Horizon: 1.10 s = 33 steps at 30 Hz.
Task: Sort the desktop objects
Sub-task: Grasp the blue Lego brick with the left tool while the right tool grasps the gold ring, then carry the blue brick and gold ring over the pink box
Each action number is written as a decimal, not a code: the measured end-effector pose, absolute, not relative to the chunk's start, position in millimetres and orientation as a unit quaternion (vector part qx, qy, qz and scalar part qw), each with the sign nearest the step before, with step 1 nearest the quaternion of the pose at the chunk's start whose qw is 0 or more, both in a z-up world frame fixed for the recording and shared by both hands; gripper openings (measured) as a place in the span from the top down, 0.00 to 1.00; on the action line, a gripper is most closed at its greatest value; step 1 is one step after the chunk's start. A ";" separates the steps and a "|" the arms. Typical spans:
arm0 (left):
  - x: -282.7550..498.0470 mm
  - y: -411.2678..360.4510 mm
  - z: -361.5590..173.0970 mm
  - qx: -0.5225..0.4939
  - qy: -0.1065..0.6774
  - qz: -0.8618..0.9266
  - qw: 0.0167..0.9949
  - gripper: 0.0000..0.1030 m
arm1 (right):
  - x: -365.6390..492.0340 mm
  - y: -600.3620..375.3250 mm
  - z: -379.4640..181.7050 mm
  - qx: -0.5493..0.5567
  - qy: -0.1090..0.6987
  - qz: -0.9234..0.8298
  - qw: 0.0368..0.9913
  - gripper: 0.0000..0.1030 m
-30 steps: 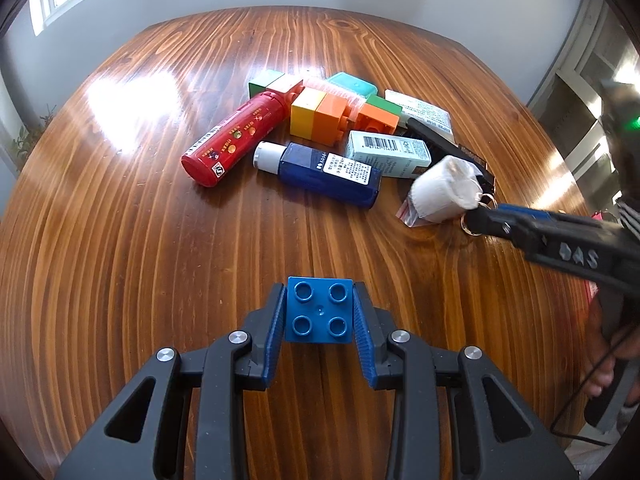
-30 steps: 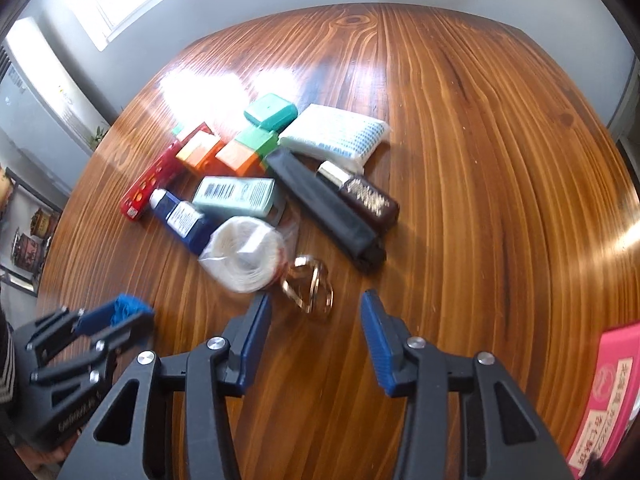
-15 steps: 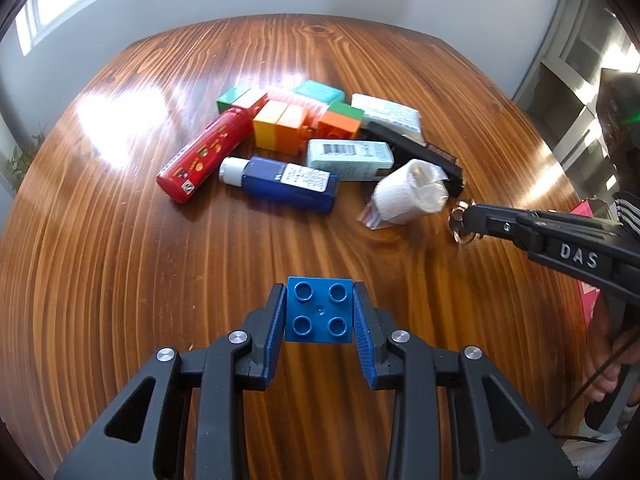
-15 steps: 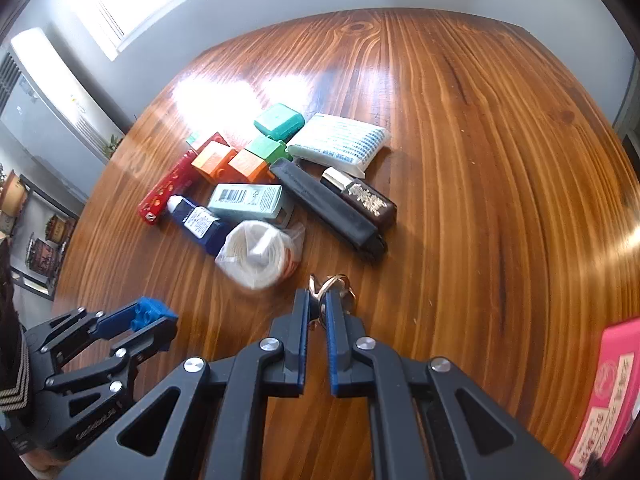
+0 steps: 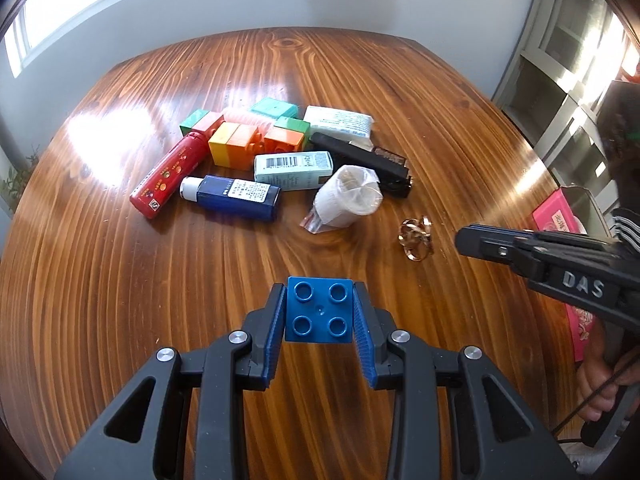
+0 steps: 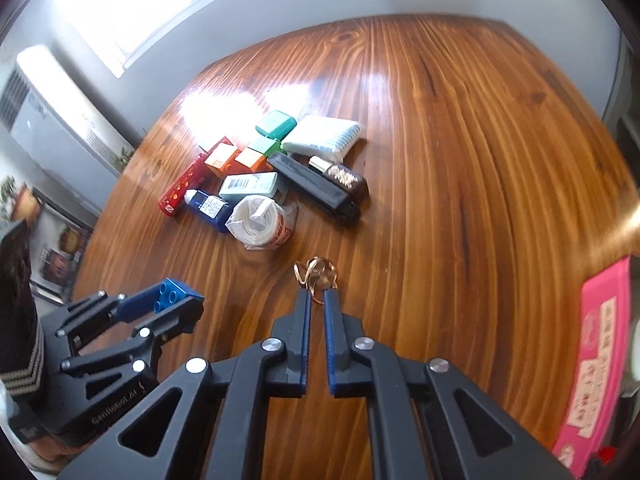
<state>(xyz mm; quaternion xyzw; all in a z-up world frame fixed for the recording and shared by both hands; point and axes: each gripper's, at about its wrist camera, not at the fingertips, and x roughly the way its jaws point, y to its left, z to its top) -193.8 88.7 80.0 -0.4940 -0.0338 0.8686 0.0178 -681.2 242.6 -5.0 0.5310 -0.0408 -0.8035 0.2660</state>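
My left gripper is shut on a blue four-stud brick, held above the wooden table; the right wrist view shows the same brick at lower left. My right gripper is shut, its tips right at a bunch of gold rings, and one loop shows in the slit between them. In the left wrist view the rings lie on the table, with bare wood between them and the right gripper.
A pile sits mid-table: a red tube, blue bottle, teal carton, bagged paper cups, black stapler, coloured bricks and a tissue pack. A pink box lies at the right edge.
The right gripper went from open to shut at the rings. Both grippers pulled back from the pile, and the rings slid away from the cups. The left still holds the brick.
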 end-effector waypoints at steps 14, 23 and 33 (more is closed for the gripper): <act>-188.2 63.3 74.6 -0.501 -0.055 0.863 -0.009 0.66 | -695.8 207.1 -24.8 0.539 0.016 -0.801 0.262 0.46; -196.6 62.3 70.1 -0.507 -0.052 0.860 -0.007 0.66 | -690.6 193.5 -29.3 0.527 0.085 -0.807 0.251 0.73; -200.2 89.1 77.2 -0.504 -0.026 0.863 0.017 0.66 | -670.7 239.0 -0.5 0.514 0.044 -0.822 0.243 0.73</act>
